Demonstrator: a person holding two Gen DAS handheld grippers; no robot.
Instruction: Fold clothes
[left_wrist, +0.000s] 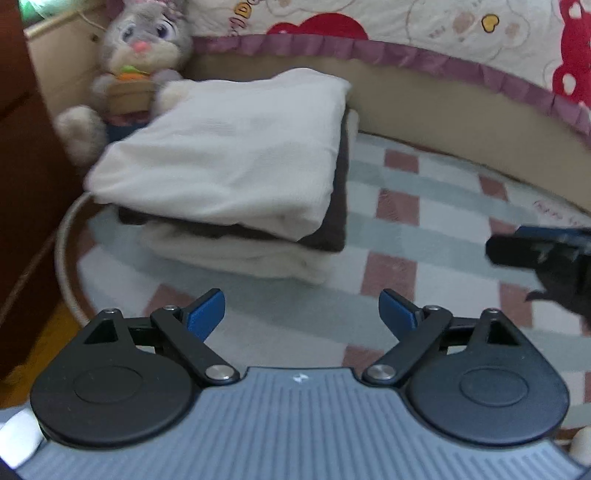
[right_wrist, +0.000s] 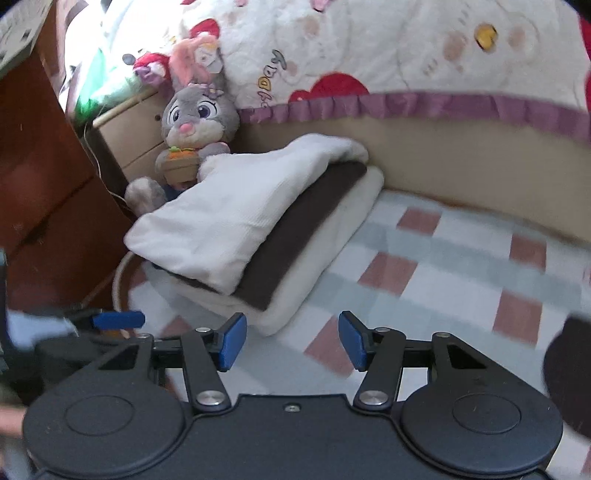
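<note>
A stack of folded clothes lies on the checked bed cover (left_wrist: 406, 206): a white folded garment (left_wrist: 229, 155) on top, a dark brown one (left_wrist: 332, 229) under it, a cream one (left_wrist: 236, 254) at the bottom. The right wrist view shows the same stack: white (right_wrist: 221, 218), brown (right_wrist: 295, 236), cream (right_wrist: 332, 251). My left gripper (left_wrist: 302, 314) hangs open just in front of the stack, nothing between its blue pads. My right gripper (right_wrist: 292, 339) is open too, empty, near the stack's front corner. The right gripper's tip (left_wrist: 532, 251) shows at the right edge of the left view.
A grey plush rabbit (left_wrist: 140, 48) sits behind the stack beside a wooden cabinet (left_wrist: 22, 184). A cream quilt with red hearts (right_wrist: 406, 55) and a purple frill rises along the back. A dark rounded object (right_wrist: 569, 369) shows at the right edge. The left gripper's blue finger (right_wrist: 118, 319) shows low left.
</note>
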